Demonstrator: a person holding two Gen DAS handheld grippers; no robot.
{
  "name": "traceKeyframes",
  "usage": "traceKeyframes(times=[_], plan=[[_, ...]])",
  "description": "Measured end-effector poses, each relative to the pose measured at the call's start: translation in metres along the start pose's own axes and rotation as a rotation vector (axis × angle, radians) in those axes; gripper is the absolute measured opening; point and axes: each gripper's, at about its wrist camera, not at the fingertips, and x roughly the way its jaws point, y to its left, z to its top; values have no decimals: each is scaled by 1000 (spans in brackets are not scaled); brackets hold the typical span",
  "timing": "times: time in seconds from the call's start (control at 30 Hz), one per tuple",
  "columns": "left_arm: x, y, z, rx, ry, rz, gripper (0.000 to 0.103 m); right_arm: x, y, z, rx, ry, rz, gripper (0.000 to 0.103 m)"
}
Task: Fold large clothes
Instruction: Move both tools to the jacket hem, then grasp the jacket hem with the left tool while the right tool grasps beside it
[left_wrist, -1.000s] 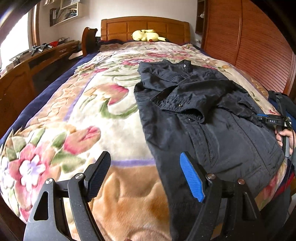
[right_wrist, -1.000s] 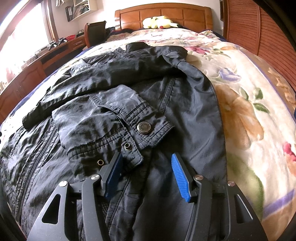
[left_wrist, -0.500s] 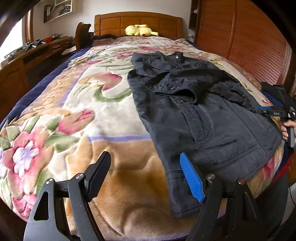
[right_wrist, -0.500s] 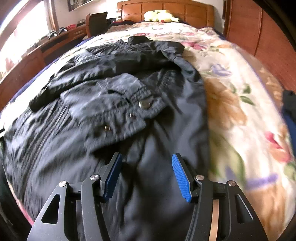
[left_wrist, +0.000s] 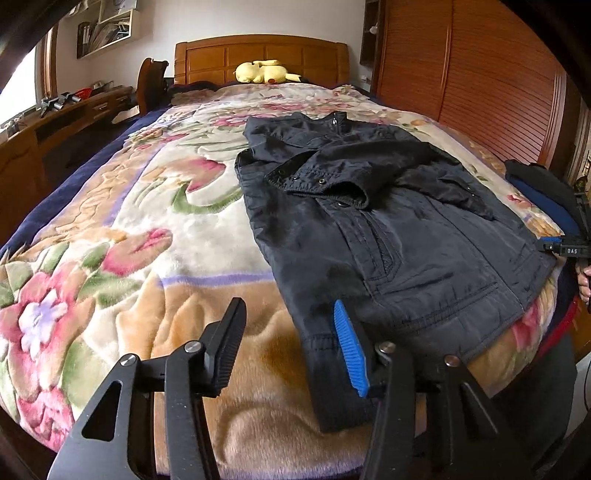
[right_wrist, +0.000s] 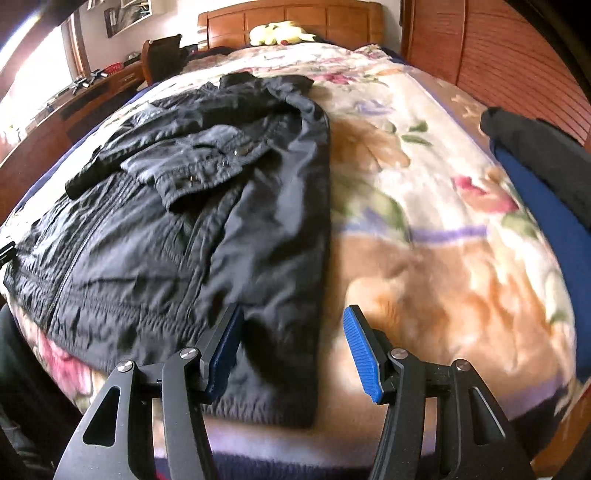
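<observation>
Hovering grippers (left_wrist: 291, 347) above jacket (left_wrist: 388, 236)

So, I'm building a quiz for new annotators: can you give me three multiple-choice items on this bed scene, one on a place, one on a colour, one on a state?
1. Where does the plush toy lie?
A. by the headboard
B. on the jacket
C. on the desk

2. What colour is the jacket?
A. red
B. black
C. white

3. How do the jacket's sleeves lie?
A. spread out to the sides
B. hanging off the bed
C. folded across its front

Answers: 1 A, the yellow toy rests at the far end of the blanket against the wooden headboard. 2 B, its fabric is dark black in both views. 3 C, both cuffs lie crossed over the chest.
</observation>
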Motion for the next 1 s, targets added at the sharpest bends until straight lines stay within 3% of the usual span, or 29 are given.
traceKeyframes(times=[0.6,0.83,1.0], plan=[[-12,-2,-19,-25,44,14,49,-18,22,-24,-72,-23,-32,58],[-10,-12,-17,-14,37,-27,34,-14,17,-20,-38,-25,-10,58],[-7,-15,-21,-5,49,-36,34,-8,16,-19,-23,-26,1,58]])
